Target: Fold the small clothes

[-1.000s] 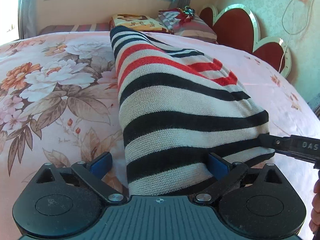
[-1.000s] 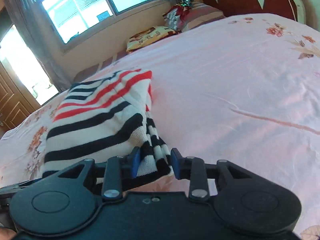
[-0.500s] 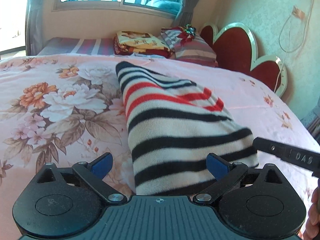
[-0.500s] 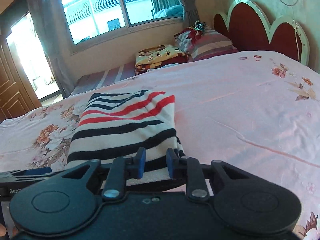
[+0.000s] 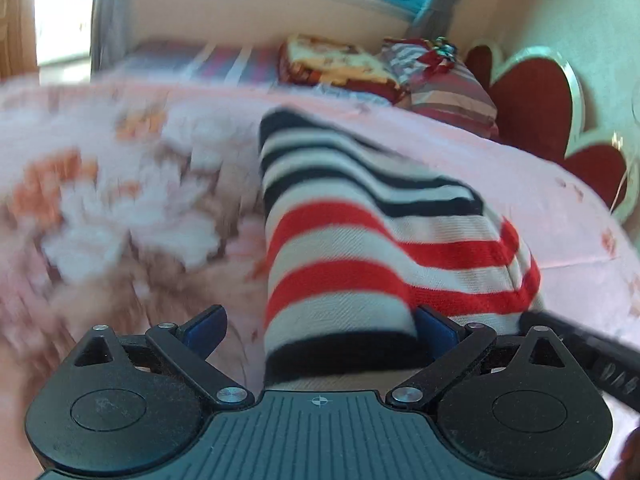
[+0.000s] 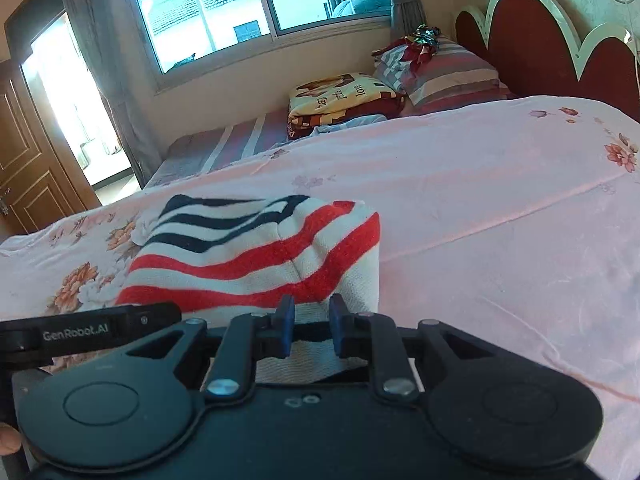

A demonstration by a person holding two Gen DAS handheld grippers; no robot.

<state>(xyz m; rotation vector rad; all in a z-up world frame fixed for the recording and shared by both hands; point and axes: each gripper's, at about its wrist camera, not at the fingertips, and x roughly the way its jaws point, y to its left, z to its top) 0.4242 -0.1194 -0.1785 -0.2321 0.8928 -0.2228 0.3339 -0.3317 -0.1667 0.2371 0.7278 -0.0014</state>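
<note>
Striped knit garment (image 5: 360, 248), cream with navy and red bands, lies folded on the pink floral bedspread (image 6: 500, 208), its near edge at both grippers.

Right gripper (image 6: 311, 330): jaws narrow and closing, the garment's near hem between the blue pads (image 6: 285, 330). The pads appear to pinch the cloth; the fabric bunches and lifts towards them. A seam runs diagonally across the red bands just ahead of the fingers.

Left gripper (image 5: 322, 330): jaws wide. The right pad sits against the garment's edge, the left pad well clear over the bedspread. The garment's navy band fills about half the gap; no pinch visible.

Left wrist view only: garment seen lengthwise, navy stripes at the far end, red in the middle, one navy band nearest. The bedspread's flower print is heavily blurred on the left. The right gripper's black arm enters at the lower right edge, touching or just beside the garment corner; cannot tell which.

Right wrist view only: sharp. The left gripper's body, lettered, enters at the left, beside the garment's left corner. A fingertip (image 6: 9, 442) shows at the bottom left. Beyond the bedspread: folded blanket (image 6: 344, 100), striped pillow (image 6: 452, 74), red scalloped headboard (image 6: 548, 36), window (image 6: 256, 4), wooden door (image 6: 28, 168).
</note>
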